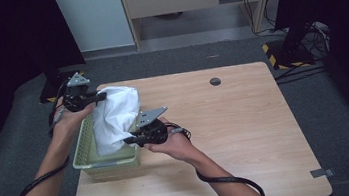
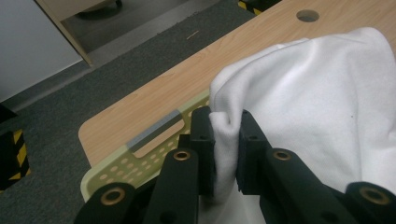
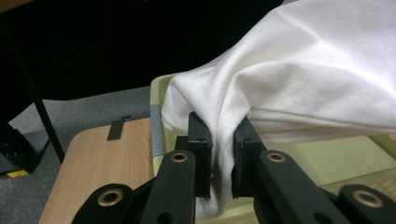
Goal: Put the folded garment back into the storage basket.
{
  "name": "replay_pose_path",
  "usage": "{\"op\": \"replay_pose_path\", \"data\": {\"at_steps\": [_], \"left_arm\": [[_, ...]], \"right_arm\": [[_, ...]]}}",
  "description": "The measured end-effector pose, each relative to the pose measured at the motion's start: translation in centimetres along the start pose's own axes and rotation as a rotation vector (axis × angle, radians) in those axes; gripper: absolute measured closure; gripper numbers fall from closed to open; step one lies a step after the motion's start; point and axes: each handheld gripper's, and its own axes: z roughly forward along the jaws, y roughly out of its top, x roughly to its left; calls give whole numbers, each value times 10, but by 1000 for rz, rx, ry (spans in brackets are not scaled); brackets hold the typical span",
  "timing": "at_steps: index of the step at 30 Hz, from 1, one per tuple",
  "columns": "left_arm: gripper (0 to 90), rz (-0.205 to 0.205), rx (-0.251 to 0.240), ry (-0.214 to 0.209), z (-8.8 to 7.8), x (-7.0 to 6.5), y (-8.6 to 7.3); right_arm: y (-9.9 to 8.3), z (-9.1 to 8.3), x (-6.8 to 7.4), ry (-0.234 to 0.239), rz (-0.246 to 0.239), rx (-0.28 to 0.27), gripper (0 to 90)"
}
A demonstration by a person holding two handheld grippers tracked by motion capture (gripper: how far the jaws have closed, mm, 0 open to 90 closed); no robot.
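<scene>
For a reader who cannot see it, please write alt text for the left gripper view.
The left gripper pinches a fold of white cloth between its black jaws. Below sits a pale green basket at the corner of a wooden table.

Basket (image 1: pixel 83 139) interior under white cloth (image 1: pixel 114 116)

The high view looks forward and down from above the person's side, taking in the whole worktop (image 1: pixel 245 119). Each gripper view rides close behind its own claw, tight on the white cloth (image 2: pixel 317 98) over the basket (image 3: pixel 327 158). All three share cloth, basket and worktop edge.
</scene>
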Motion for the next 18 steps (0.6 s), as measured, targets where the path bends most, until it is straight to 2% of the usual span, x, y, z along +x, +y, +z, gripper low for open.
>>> {"op": "replay_pose_path", "data": {"at_steps": [4,15,16,17,18], "left_arm": [[806,32,13,16,1,0,-5],[801,-6,5,30,-3,13,-15],[787,-10,4,41,-2,16,-15],[727,-23,-3,55,0,18,-14],[627,-41,5,68,2,21,-14]], "right_arm": [[0,7,1,0,-5,9,812],[1,23,0,-3,10,17,806],[2,25,0,-3,12,19,796],[3,28,0,-9,7,28,746],[3,30,0,-14,10,38,645]]}}
